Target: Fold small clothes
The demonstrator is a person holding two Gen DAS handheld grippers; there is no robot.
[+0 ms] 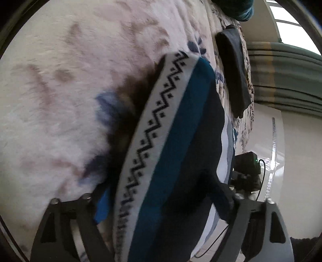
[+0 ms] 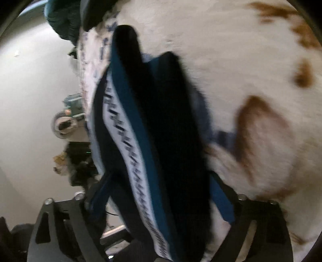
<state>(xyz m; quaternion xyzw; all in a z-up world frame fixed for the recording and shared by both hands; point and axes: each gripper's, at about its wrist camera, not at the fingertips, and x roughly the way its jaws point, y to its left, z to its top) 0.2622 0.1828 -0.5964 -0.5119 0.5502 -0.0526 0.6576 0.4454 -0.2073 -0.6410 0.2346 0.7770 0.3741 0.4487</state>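
Observation:
A small dark navy garment with a teal stripe and a white waistband bearing a black zigzag pattern hangs between my two grippers, just above the fuzzy white blanket. My left gripper is shut on one end of the waistband. My right gripper is shut on the other end of the same garment, which stretches away from it, blurred by motion. The fingertips of both grippers are hidden by cloth.
A folded dark garment lies on the blanket near its far edge. A teal bundle sits beyond it. Past the bed's edge are pale floor, a small black device with cable and clutter.

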